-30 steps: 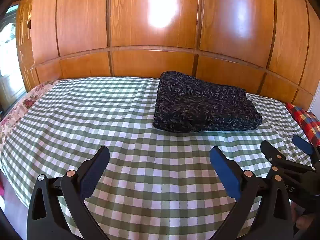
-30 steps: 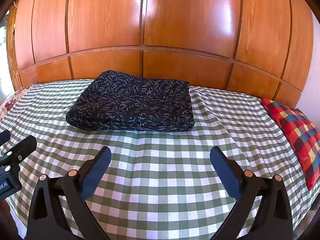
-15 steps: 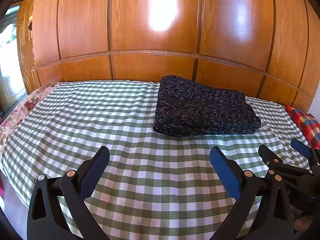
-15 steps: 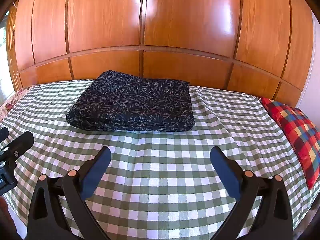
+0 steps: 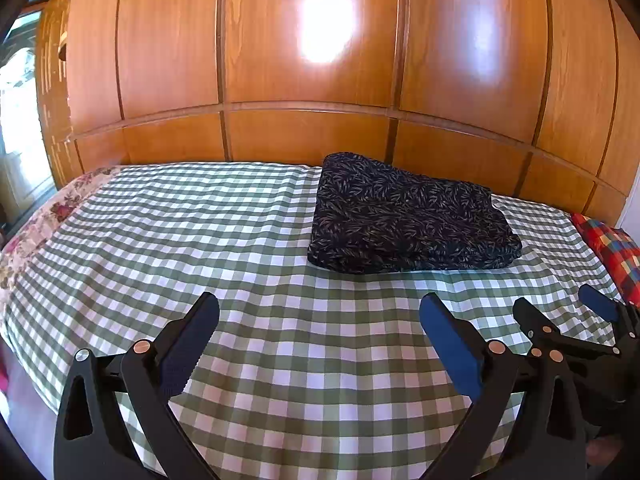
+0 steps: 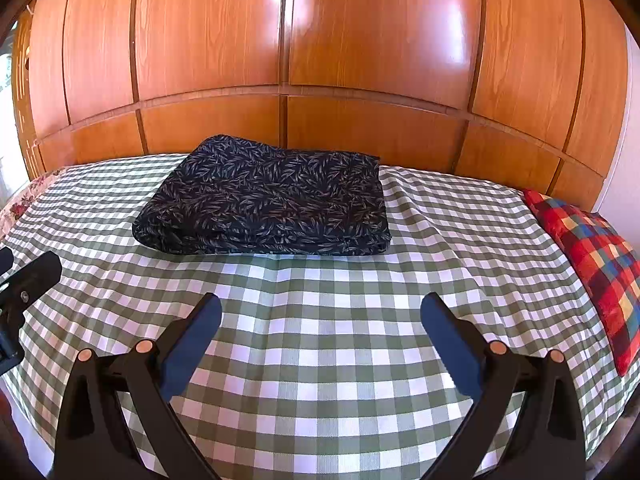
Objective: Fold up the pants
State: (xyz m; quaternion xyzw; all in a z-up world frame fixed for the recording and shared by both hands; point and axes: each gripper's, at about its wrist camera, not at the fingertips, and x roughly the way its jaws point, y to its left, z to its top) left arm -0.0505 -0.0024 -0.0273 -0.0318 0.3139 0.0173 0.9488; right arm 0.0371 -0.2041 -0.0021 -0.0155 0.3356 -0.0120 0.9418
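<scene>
Pants, dark with a leaf print, lie as a compact folded stack on the green-checked bedcover, toward the far edge near the wooden panelling.

Left wrist view: the left gripper hovers above bare cover, jaws released and wide apart, holding nothing, well short of the stack. The right gripper shows at the lower right, likewise spread and empty. A floral cloth edges the bed at left; a corner of the red plaid cushion sits at right.

Right wrist view: the pants appear as 1 tidy rectangle with layered edges facing the camera, and the rounded fold at the left. The right gripper is open and empty over the cover. Part of the left gripper enters at the left margin. The cushion lies apart from the stack.

Judgement: folding looks essentially finished. To close the step well, both tools should stay unclenched and clear of the stack; if any touch-up is wanted, press lightly on top, never drag an edge, since the loose layers would slide apart.
</scene>
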